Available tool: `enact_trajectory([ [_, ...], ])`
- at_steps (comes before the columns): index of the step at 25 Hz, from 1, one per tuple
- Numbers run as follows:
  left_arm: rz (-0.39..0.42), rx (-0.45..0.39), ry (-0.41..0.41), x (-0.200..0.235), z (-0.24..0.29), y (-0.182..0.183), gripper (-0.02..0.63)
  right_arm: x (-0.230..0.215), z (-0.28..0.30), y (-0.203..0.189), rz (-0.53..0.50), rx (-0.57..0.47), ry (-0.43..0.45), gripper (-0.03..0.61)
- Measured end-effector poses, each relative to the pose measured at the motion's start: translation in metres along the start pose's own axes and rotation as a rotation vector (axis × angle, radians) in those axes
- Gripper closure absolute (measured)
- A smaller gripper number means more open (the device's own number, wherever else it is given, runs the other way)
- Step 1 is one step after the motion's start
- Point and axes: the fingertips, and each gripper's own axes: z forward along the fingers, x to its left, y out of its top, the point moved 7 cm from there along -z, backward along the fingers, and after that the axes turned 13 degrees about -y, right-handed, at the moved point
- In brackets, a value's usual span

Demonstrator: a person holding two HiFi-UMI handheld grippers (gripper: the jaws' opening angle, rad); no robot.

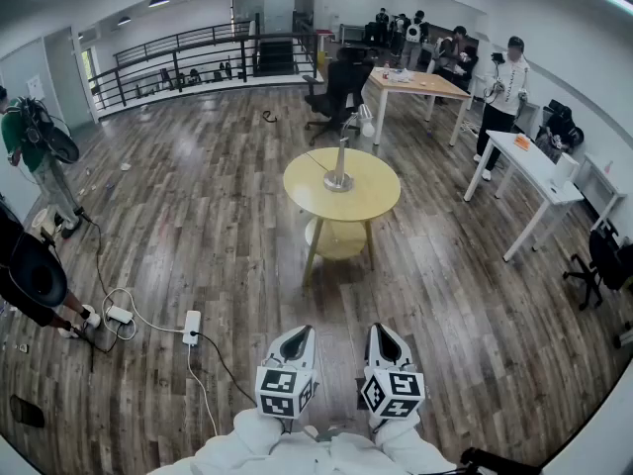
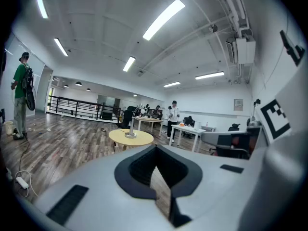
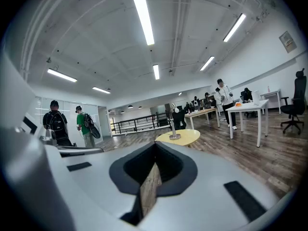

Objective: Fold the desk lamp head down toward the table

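Observation:
A silver desk lamp (image 1: 342,156) stands upright on a round yellow table (image 1: 371,198) in the middle of the room, its head (image 1: 365,120) raised to the upper right. The lamp (image 2: 131,124) also shows far off in the left gripper view, and the lamp (image 3: 173,124) likewise in the right gripper view. My left gripper (image 1: 296,342) and right gripper (image 1: 383,341) are side by side near the bottom of the head view, well short of the table. Both are shut with nothing between the jaws.
A power strip (image 1: 191,327) with cables lies on the wood floor to the left. White desks (image 1: 534,171) stand at the right, a wooden desk (image 1: 420,84) and an office chair (image 1: 338,97) behind the table. Several people stand around the room's edges.

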Motion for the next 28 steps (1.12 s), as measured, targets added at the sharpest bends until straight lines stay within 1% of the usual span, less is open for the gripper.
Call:
enact_trajectory([
  [3,-0.012,0.016,-0.005,0.006,0.003,-0.004,0.615,0.002,0.001,-0.002,0.024,0.013,0.007,0.565],
  [6,-0.023,0.028,-0.011,0.011,0.007,-0.006,0.615,0.007,0.006,0.003,0.02,0.003,0.012,0.565],
  [13,-0.012,0.029,-0.026,0.022,0.023,-0.001,0.615,0.012,0.027,0.016,0.013,-0.019,0.016,0.565],
  [20,-0.004,0.045,-0.018,0.043,0.054,0.009,0.615,0.01,0.07,0.026,0.018,-0.026,0.032,0.565],
  [28,0.008,0.039,-0.007,0.069,0.118,0.03,0.615,-0.011,0.138,0.045,0.029,-0.038,0.033,0.565],
])
